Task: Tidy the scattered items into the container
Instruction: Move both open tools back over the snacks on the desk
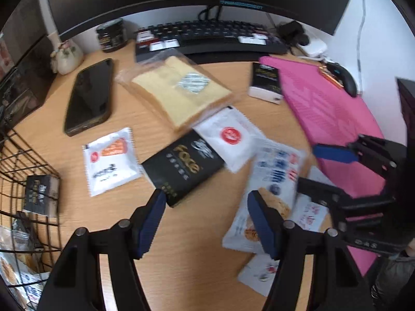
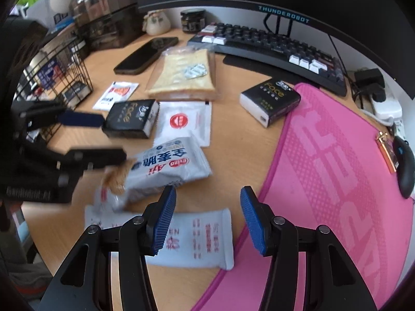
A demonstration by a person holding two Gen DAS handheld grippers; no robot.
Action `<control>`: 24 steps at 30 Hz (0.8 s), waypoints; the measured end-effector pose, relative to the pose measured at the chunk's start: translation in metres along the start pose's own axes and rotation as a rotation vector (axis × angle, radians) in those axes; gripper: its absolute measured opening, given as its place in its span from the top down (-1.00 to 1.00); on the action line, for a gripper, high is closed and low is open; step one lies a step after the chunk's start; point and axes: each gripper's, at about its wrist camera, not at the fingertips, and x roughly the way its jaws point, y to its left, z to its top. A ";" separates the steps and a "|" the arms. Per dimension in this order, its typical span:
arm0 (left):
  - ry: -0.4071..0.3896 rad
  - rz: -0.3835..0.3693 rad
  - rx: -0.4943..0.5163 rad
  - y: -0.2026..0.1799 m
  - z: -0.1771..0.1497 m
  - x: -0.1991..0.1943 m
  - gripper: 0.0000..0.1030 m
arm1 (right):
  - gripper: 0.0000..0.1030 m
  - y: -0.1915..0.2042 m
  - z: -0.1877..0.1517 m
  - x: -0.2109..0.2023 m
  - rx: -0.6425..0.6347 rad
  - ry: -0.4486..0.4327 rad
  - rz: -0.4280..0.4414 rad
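Scattered on the wooden desk: a black "Face" tissue pack (image 1: pixel 184 167) (image 2: pixel 131 121), a white sachet with a red dot (image 1: pixel 228 140) (image 2: pixel 184 122), a white sachet with an orange label (image 1: pixel 110 159) (image 2: pixel 116 94), bagged bread (image 1: pixel 179 93) (image 2: pixel 181 76), a white-blue cracker packet (image 1: pixel 269 194) (image 2: pixel 168 167), a white-red packet (image 2: pixel 197 238) and a second Face pack (image 1: pixel 265 83) (image 2: pixel 269 101). The black wire basket (image 1: pixel 26 171) (image 2: pixel 64 59) stands at the left and holds several packs. My left gripper (image 1: pixel 206 220) (image 2: pixel 101 137) is open above the desk between the Face pack and the cracker packet. My right gripper (image 2: pixel 207 215) (image 1: pixel 315 167) is open over the white-red packet.
A phone (image 1: pixel 89 96) (image 2: pixel 147 54), a keyboard (image 1: pixel 207 36) (image 2: pixel 269 49), a dark jar (image 1: pixel 111 36) and a small figurine (image 1: pixel 66 55) lie at the back under a monitor. A pink mat (image 1: pixel 329 114) (image 2: pixel 337 181) with a mouse (image 2: pixel 404 168) covers the right side.
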 end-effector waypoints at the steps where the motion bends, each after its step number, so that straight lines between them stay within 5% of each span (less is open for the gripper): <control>1: 0.003 -0.022 0.001 -0.004 0.000 0.000 -0.37 | -0.01 -0.002 0.001 -0.001 0.007 -0.007 0.001; 6: 0.018 -0.089 0.047 -0.017 -0.003 -0.011 -0.37 | -0.01 -0.021 -0.002 -0.012 0.060 -0.036 -0.038; 11: -0.044 -0.014 -0.021 0.017 0.010 -0.020 -0.37 | -0.01 -0.015 -0.004 -0.025 0.070 -0.050 -0.010; 15: 0.023 0.046 -0.006 0.029 0.017 0.002 -0.37 | -0.01 0.006 -0.005 -0.021 0.022 -0.012 -0.023; 24: -0.047 0.074 -0.086 0.055 0.030 0.000 -0.37 | -0.01 -0.016 -0.012 -0.007 0.091 0.017 -0.069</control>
